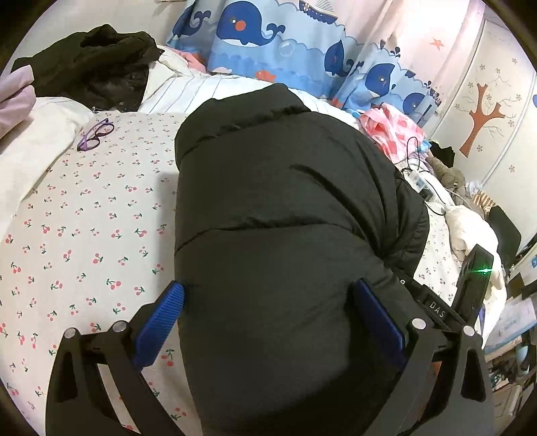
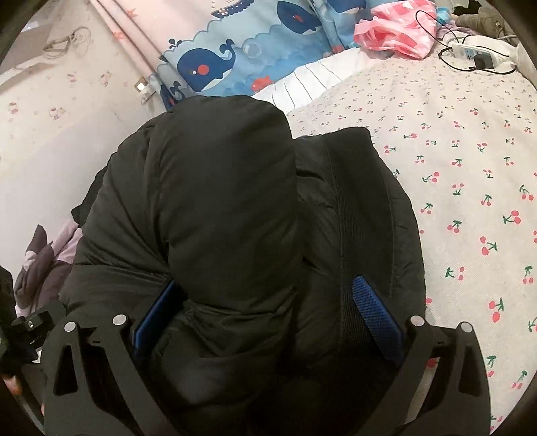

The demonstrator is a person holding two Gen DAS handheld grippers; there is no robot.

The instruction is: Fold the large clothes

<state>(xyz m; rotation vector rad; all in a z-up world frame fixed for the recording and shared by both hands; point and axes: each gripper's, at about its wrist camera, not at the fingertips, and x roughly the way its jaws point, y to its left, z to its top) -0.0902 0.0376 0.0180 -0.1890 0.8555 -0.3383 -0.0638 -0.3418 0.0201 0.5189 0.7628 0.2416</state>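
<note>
The left gripper (image 1: 268, 302) is seen with its blue fingers (image 1: 161, 322) spread wide, a thick roll of the black padded jacket (image 1: 285, 208) bulging between them; whether the pads actually press the fabric cannot be told, though the near end of the bundle fills the gap. The right gripper (image 2: 268, 302) is likewise spread, its left finger (image 2: 157, 318) partly buried in a crease of the jacket (image 2: 218, 201) and its right finger (image 2: 376, 308) laid against the ribbed edge.

The jacket lies folded into a bulky bundle on the cherry-print sheet (image 1: 84, 218), running from the grippers towards the far whale-print quilt (image 1: 268, 37). Purple glasses (image 1: 95, 132) rest on the sheet to the far left, well apart from it; a pink checked cloth (image 2: 396, 30) and a power strip (image 2: 483, 50) lie far right.

The step is judged to be a pressing or gathering of the fold. It would be done well if the puffed filling were squeezed evenly from both sides, so that trapped air is let out and the layers are kept aligned.

Both grippers are held low, angled forward and downward over the near end of the bundle.
</note>
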